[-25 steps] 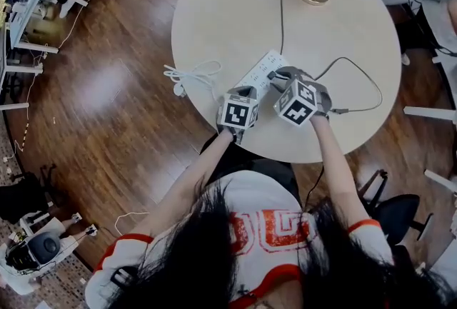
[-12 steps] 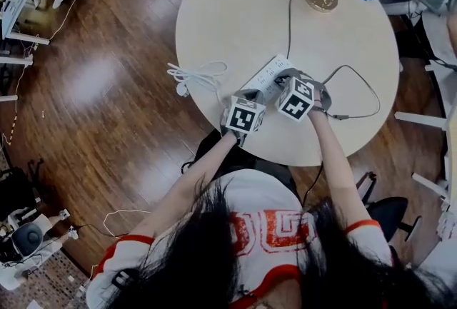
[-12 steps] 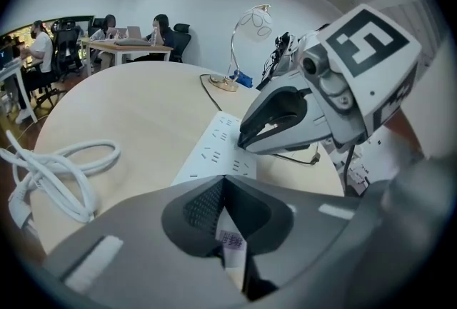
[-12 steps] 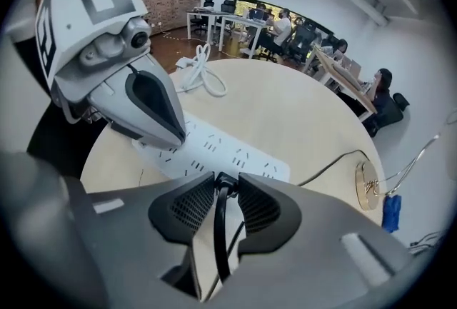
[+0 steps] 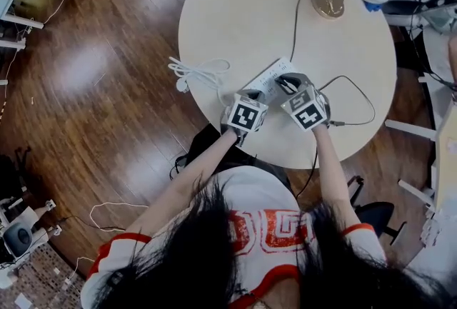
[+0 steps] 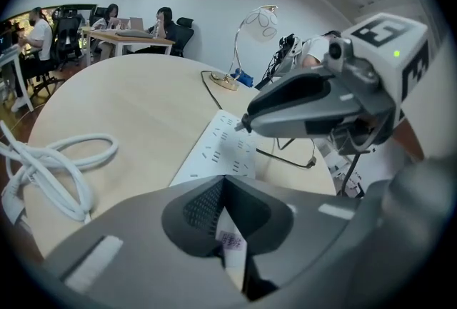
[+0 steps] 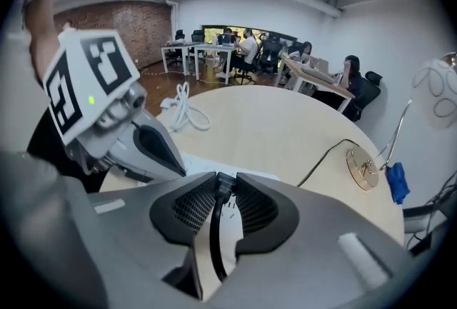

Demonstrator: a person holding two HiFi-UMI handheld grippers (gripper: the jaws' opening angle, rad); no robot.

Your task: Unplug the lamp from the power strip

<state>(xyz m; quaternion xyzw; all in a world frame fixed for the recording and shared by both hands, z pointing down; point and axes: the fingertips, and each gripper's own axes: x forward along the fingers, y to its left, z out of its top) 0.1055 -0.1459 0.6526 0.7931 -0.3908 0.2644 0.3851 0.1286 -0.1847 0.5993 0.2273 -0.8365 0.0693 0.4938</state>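
Right tongs (image 7: pixel 226 178) closing on lamp plug (image 7: pixel 224 188) between them; left tongs (image 6: pixel 223 185) clamp power strip (image 6: pixel 221 149).

In your head view the right gripper (image 5: pixel 284 79), its jaws closing with the black plug (image 7: pixel 224 185) between them, hides that plug, and the left gripper (image 5: pixel 250 95) covers the power strip's (image 5: pixel 268 75) 7 o'clock end. The lamp shade (image 7: pixel 443 95) is cut off at the right gripper view's 3 o'clock edge. The label (image 6: pixel 230 240) under your left jaws is too blurred to read.
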